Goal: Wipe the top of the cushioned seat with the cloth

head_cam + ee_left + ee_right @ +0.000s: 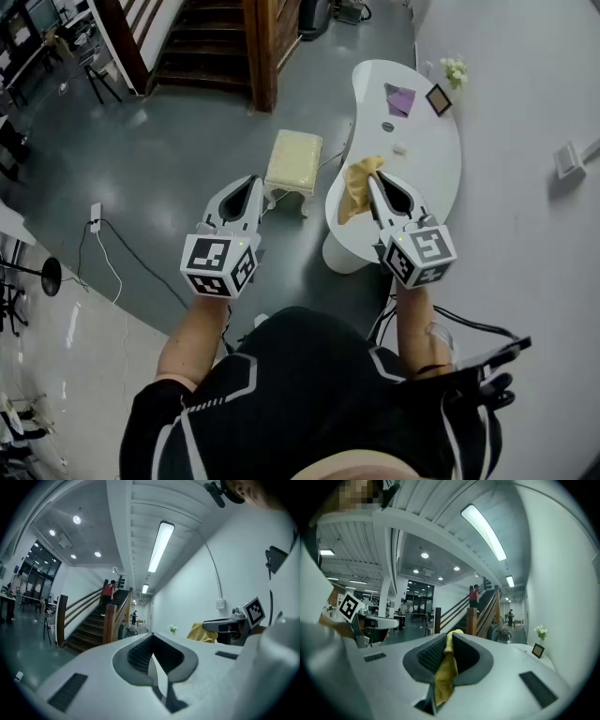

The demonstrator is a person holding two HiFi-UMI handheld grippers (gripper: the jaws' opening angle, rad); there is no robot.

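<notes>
On the grey floor, well ahead of both grippers, stands a square stool with a cream cushioned seat, its legs mostly hidden beneath the pad. Near it, the white curved counter carries small objects too tiny to identify. The crumpled yellow cloth is apart from the seat, pinched between the jaws of the right gripper, which hide part of it. The empty left gripper has its jaws pressed together.
</notes>
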